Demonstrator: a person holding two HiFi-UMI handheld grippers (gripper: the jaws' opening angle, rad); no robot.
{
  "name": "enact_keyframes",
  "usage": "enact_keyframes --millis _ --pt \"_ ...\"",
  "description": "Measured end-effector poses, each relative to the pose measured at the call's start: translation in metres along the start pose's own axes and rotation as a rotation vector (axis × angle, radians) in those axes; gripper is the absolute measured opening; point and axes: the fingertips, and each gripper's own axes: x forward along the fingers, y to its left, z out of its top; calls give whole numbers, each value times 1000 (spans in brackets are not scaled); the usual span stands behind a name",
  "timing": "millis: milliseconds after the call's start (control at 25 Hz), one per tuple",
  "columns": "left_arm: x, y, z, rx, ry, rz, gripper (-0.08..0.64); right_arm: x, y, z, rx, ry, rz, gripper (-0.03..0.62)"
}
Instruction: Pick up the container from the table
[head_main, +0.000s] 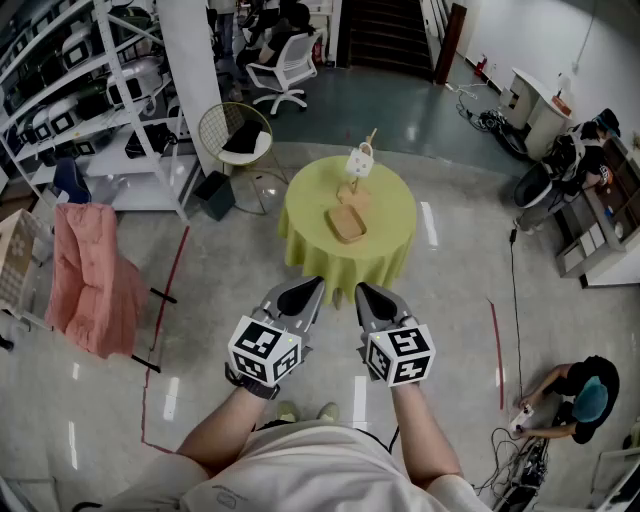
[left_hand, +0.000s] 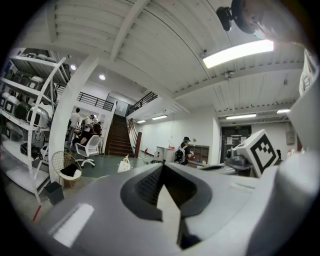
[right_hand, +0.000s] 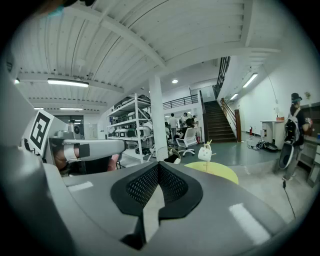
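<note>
Our left gripper (head_main: 308, 291) and right gripper (head_main: 366, 293) are both closed, empty; we should step up to the round table (head_main: 308, 203), opening jaws only near the wooden container (head_main: 347, 223).

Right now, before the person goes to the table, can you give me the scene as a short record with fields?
table: round, yellow-green cloth, ahead of the person
container: shallow, wooden, lying on the table, untouched
other item: white object on a wooden stand, beyond the container
left gripper: jaws together, empty
right gripper: jaws together, empty
task state: pick not yet begun
</note>
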Motion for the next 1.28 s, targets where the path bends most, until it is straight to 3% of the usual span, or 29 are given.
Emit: enact_keyframes --millis 640,1280 --pt "11 -7 -11 -7 12 16 6 2 -12 -10 28 9 36 10" --pt "36 -18 -29 -4 61 41 6 -1 -58 -21 98 -3 27 11"
